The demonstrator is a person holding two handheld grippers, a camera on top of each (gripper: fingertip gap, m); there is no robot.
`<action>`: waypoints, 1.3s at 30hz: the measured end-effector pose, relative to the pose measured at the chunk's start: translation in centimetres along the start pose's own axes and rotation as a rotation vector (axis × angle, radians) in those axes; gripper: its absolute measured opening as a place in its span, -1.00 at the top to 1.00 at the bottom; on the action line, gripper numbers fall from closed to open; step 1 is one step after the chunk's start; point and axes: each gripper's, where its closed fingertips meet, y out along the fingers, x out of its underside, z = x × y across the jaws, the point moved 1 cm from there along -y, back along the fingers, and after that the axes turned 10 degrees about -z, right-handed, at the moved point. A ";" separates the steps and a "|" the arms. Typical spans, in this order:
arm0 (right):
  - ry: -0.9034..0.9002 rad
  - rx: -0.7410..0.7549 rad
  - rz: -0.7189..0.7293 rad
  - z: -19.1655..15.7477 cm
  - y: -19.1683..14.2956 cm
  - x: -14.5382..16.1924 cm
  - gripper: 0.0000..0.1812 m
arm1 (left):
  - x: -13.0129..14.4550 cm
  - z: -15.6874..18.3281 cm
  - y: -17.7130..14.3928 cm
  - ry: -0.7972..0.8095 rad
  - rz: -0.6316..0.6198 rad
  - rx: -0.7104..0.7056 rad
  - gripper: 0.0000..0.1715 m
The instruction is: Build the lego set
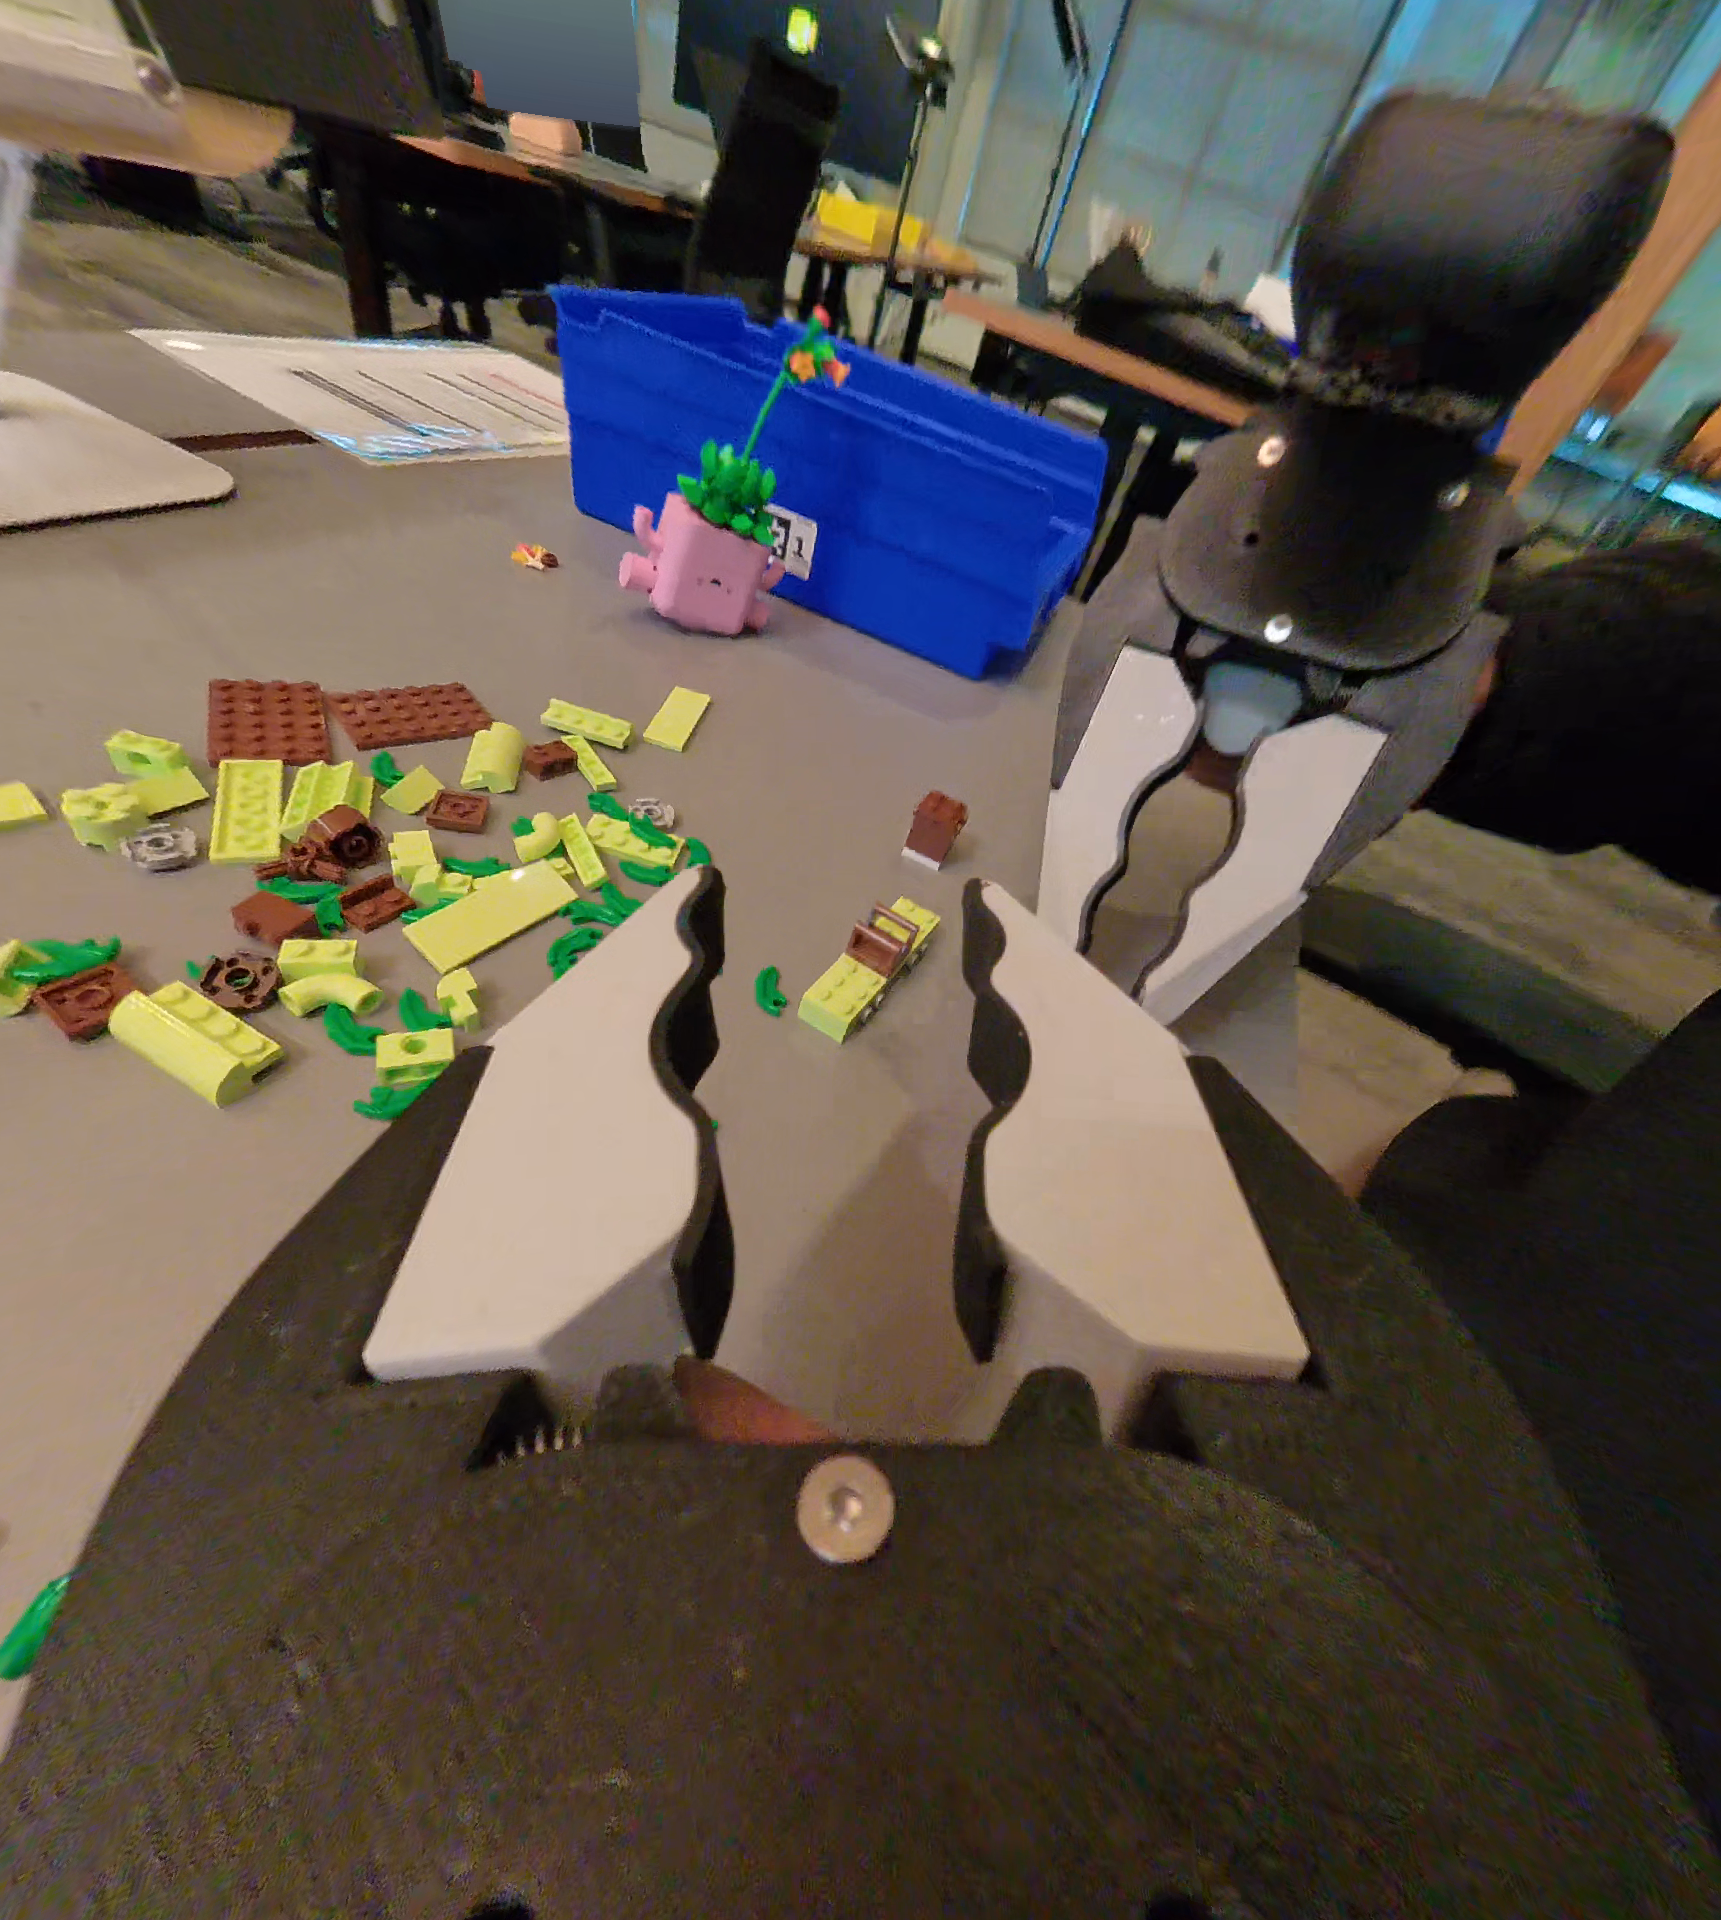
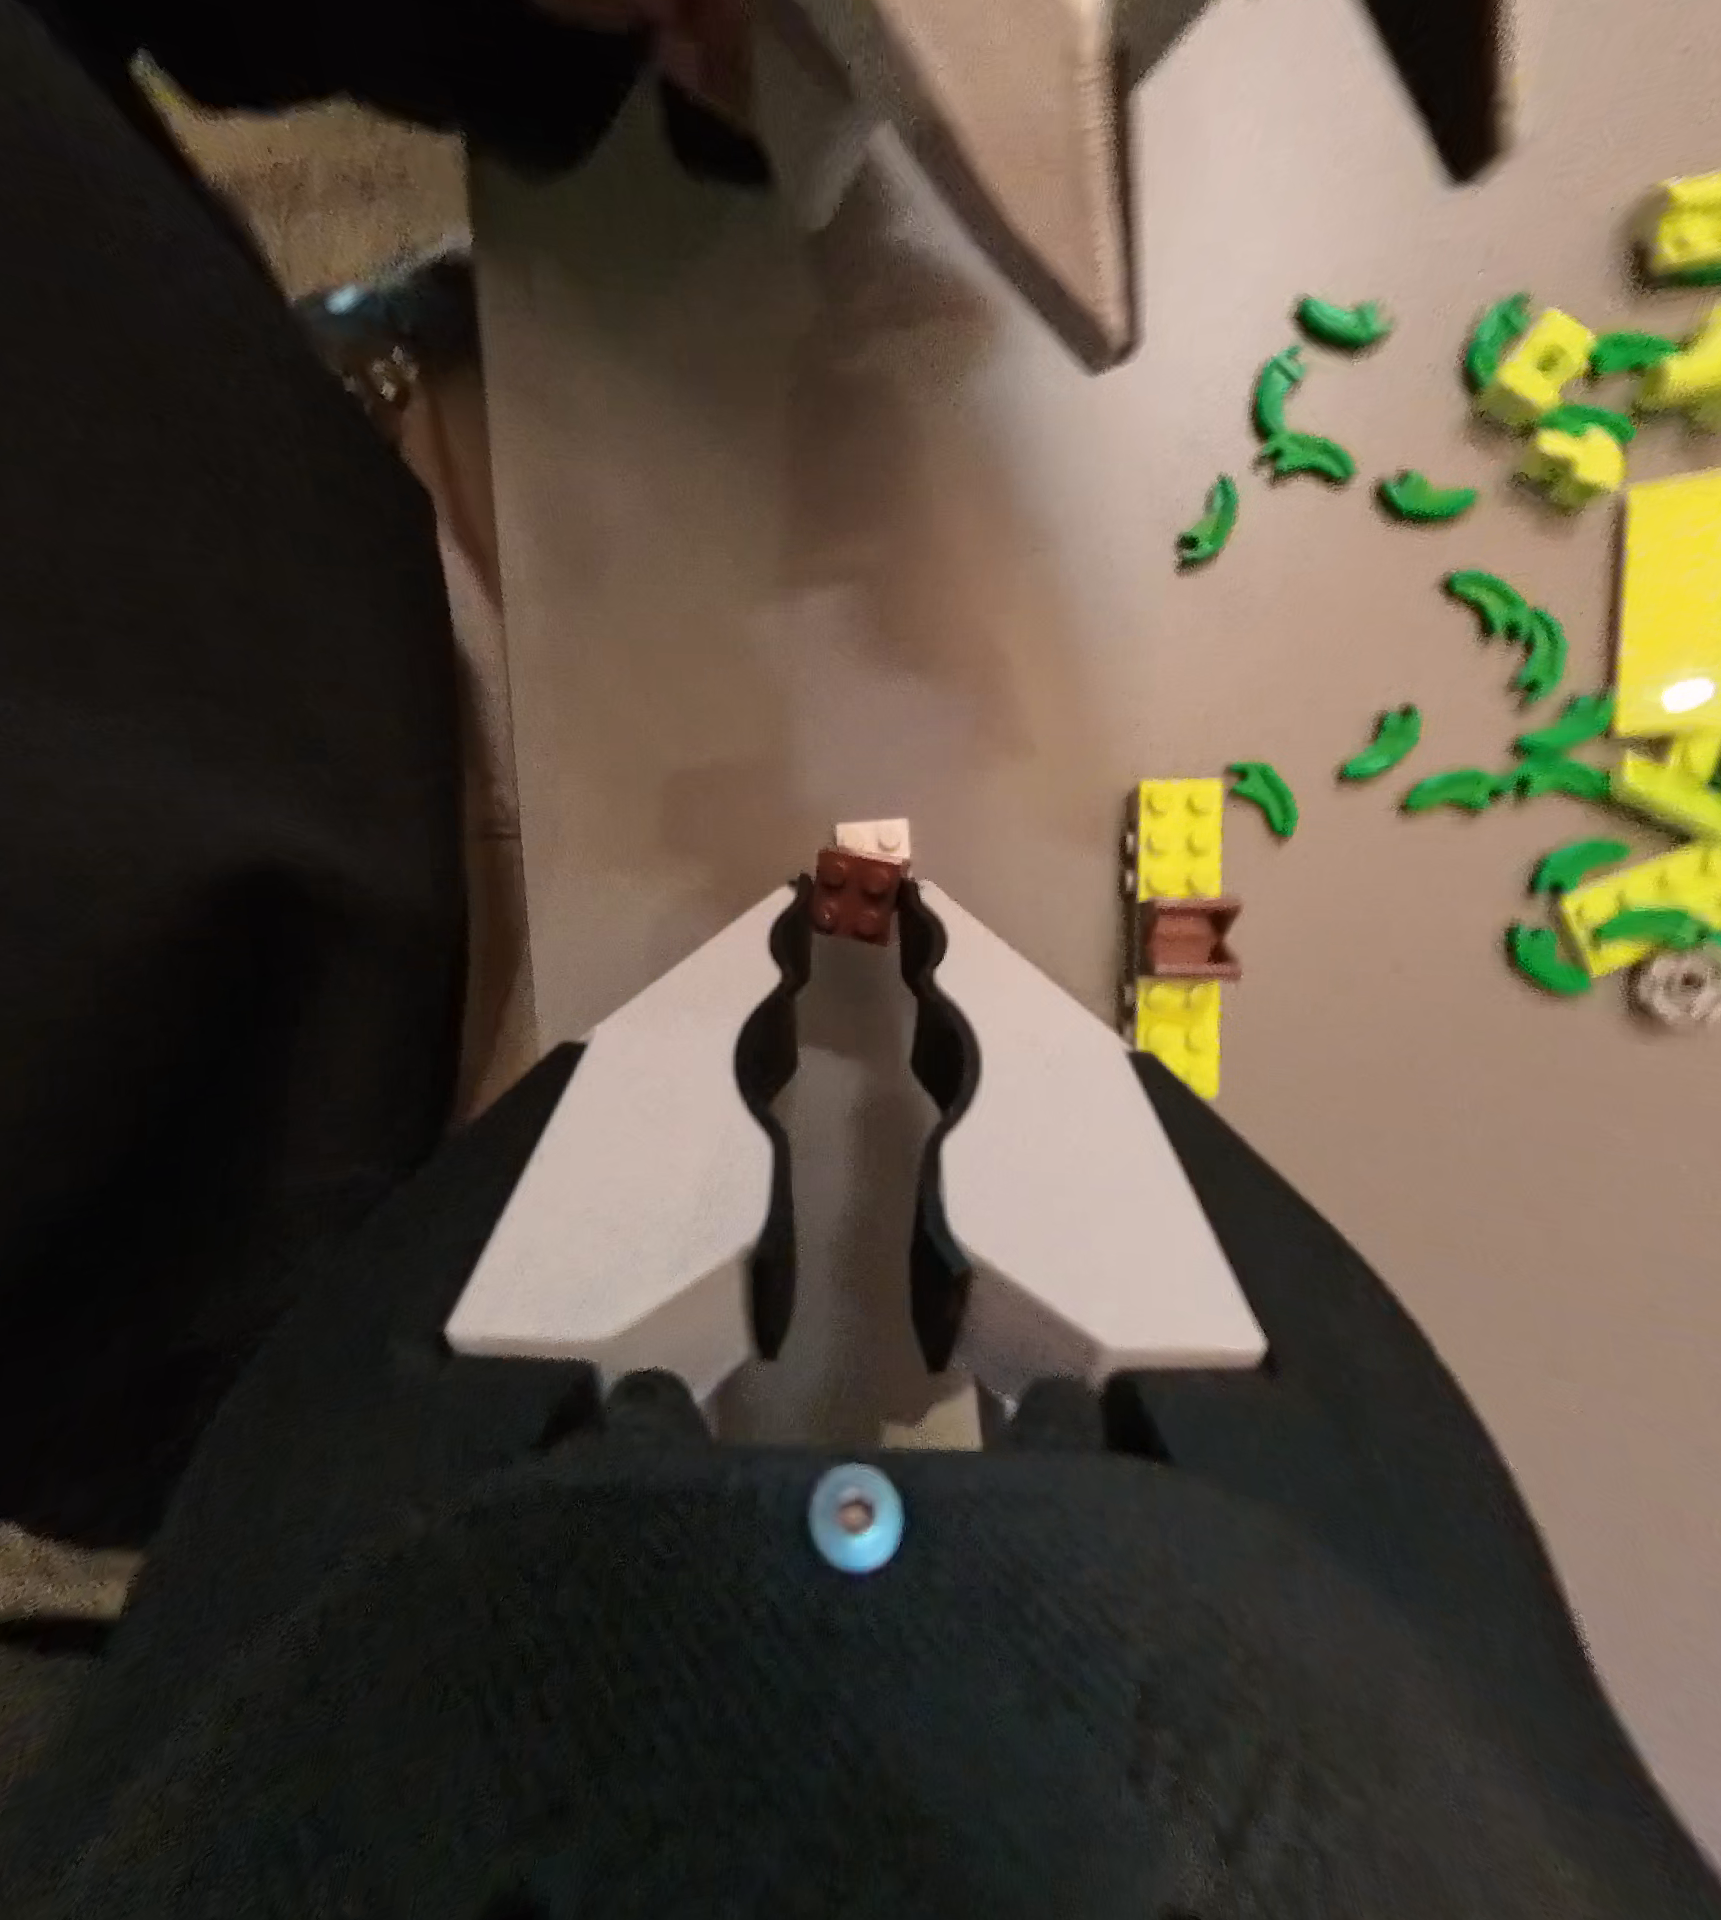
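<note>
My left gripper (image 1: 843, 894) is open and empty, low over the grey table. Just beyond its tips lies a lime plate assembly (image 1: 871, 966) with a brown piece clipped on it; it also shows in the right wrist view (image 2: 1178, 914). A small brown brick on a white base (image 1: 936, 826) rests tilted on the table farther back. My right gripper (image 1: 1118, 971) points down to the right of that brick, jaws a little apart and empty. In its own view the right gripper (image 2: 861, 888) frames the brown brick (image 2: 856, 896) from above, with no grip on it.
A pile of loose lime, brown and green pieces (image 1: 336, 883) covers the left of the table. A finished pink pot with a flower (image 1: 705, 566) stands before a blue bin (image 1: 887, 488). The table's right edge and a dark sleeve (image 1: 1614, 727) are close. One of the left gripper's fingers (image 2: 1022, 187) hangs at the top. The gap from one gripper's tips to the other's is roughly 10 cm.
</note>
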 end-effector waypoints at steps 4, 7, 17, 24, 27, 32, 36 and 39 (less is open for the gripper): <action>-0.134 -0.076 -0.094 0.2 0.6 -0.6 0.84 | -0.1 -1.0 -0.6 -0.024 0.021 -0.014 0.50; -0.197 -0.112 -0.157 0.2 1.0 -0.7 0.84 | 0.2 -1.1 -0.8 -0.014 0.013 -0.029 0.50; -0.212 -0.208 -0.227 0.2 1.9 -0.2 0.84 | 0.1 -1.0 -1.0 -0.018 0.025 -0.010 0.50; -0.174 -0.245 -0.206 0.2 1.9 -0.4 0.84 | 0.1 -1.0 -1.0 -0.022 0.028 -0.006 0.51; -0.180 -0.249 -0.214 0.2 2.0 -0.4 0.84 | 0.1 -0.9 -0.9 -0.017 0.024 -0.006 0.51; -0.191 -0.257 -0.221 0.2 1.9 -0.4 0.84 | 0.1 -0.9 -0.9 -0.017 0.025 -0.002 0.51; -0.198 -0.260 -0.224 0.2 2.0 -0.4 0.83 | 0.1 -0.9 -1.0 -0.021 0.026 0.001 0.51; -0.209 -0.243 -0.237 0.2 2.0 -0.2 0.81 | 0.1 -0.9 -1.0 -0.021 0.028 0.001 0.51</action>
